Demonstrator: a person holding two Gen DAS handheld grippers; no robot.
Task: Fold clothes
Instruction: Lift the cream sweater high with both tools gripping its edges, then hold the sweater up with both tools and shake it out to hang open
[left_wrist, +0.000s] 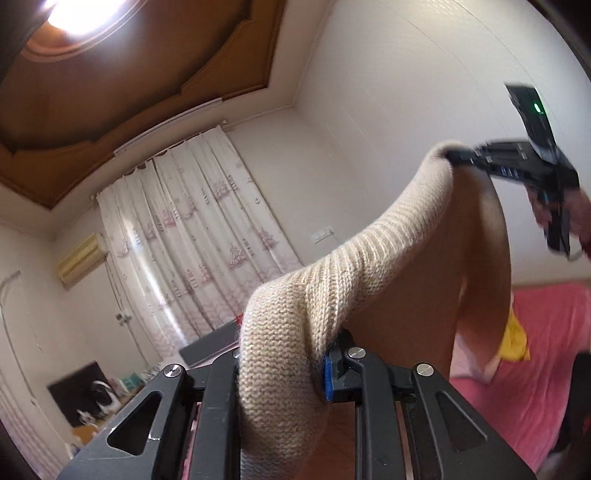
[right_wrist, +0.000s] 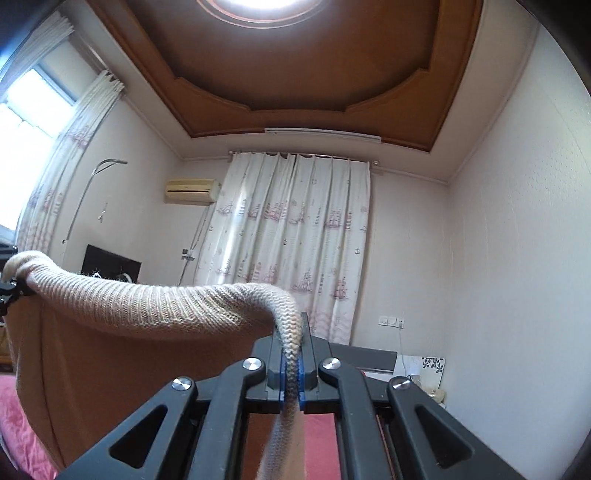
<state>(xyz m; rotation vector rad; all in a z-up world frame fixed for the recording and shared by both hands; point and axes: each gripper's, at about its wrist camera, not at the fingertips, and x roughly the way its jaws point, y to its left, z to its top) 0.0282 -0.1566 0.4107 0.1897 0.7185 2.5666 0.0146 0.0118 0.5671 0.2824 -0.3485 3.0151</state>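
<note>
Step in hand: garment held aloft, spread for folding.

Left gripper (left_wrist: 282, 363) pinches thick bunch of knit hem; right gripper (right_wrist: 291, 363) pressed tight on same ribbed edge. Tan sweater (right_wrist: 110, 354) hangs between them over pink bed (left_wrist: 517, 369).

Next, by my judgement: lower flat, edge kept taut.

Only left view shows yellow cloth (left_wrist: 515, 339); only right shows window (right_wrist: 29, 107).

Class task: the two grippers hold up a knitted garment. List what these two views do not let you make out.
- Sweater: lower part, left wrist view, cut off behind the left gripper.
- Right gripper: fingertips, buried in knit.
- Hand: blurred, at the frame edge.
- Bed: mostly hidden by the sweater.
</note>
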